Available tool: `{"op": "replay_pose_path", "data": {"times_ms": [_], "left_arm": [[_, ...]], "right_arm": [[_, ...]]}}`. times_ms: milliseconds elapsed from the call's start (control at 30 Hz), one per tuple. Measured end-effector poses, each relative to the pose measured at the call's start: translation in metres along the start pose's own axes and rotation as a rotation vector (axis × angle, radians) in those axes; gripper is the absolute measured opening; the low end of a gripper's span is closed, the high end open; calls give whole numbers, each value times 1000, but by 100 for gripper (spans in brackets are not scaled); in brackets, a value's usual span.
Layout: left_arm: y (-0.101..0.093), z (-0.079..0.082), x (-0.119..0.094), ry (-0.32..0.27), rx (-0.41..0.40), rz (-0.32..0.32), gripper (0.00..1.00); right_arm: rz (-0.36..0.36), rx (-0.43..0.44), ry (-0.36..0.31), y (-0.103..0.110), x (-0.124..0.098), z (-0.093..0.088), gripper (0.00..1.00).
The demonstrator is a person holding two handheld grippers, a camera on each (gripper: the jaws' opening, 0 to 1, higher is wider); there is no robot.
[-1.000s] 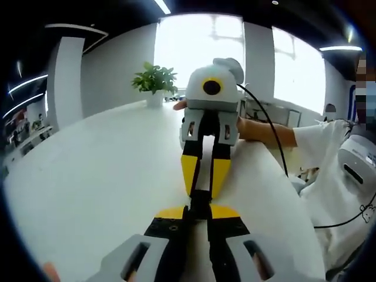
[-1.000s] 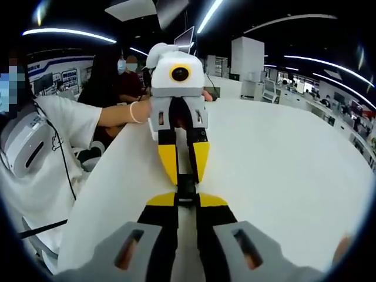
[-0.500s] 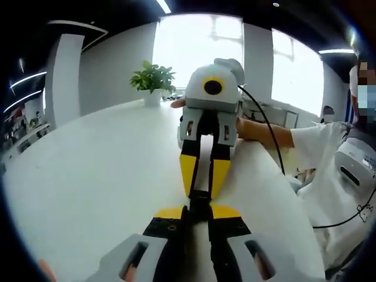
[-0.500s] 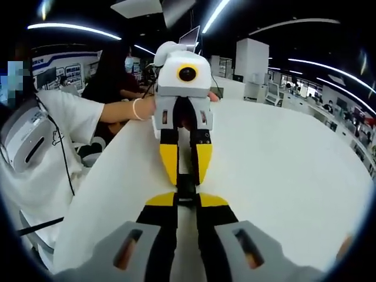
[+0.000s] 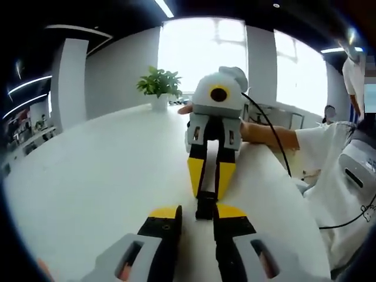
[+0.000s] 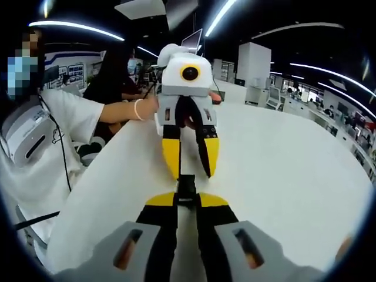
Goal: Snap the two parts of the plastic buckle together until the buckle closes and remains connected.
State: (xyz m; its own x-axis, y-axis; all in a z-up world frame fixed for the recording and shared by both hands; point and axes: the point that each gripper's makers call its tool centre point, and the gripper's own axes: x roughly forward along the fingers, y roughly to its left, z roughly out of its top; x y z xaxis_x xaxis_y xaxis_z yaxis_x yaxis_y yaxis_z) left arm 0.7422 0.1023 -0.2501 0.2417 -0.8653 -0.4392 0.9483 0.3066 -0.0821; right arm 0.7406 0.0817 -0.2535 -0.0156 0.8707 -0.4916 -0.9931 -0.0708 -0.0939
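The black buckle (image 6: 187,189) sits above the white counter (image 6: 282,176), clamped between the jaws of the right gripper (image 6: 187,200). The left gripper (image 5: 195,212) has its jaws apart, flanking the buckle's near end without clamping it.

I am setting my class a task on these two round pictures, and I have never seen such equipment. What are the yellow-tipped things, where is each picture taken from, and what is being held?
There is no robot here. A person holds a tool with a two-jaw claw in each hand, and each tool carries a wide-angle camera looking along its jaws. In the left gripper view, the left claw rises from the bottom with its jaws apart. Facing it is the right claw, closed on a small black plastic buckle. The right gripper view looks the opposite way: the right claw is at the bottom pinching the buckle, and the left one faces it, open. Underneath is a white table with a potted plant at its far end. Whether the buckle has clicked shut is too small to tell.
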Motion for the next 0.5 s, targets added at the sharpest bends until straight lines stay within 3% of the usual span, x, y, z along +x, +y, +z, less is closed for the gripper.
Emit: {"op": "replay_pose_path", "data": {"times_ms": [200, 367, 500], "left_arm": [[13, 7, -7, -51, -30, 43, 23], [12, 17, -11, -94, -26, 44, 22], [17, 18, -11, -96, -25, 55, 22]], "right_arm": [[2, 34, -7, -16, -1, -5, 10], [-24, -11, 0, -29, 2, -5, 10], [-43, -33, 47, -49, 2, -9, 10]]}}
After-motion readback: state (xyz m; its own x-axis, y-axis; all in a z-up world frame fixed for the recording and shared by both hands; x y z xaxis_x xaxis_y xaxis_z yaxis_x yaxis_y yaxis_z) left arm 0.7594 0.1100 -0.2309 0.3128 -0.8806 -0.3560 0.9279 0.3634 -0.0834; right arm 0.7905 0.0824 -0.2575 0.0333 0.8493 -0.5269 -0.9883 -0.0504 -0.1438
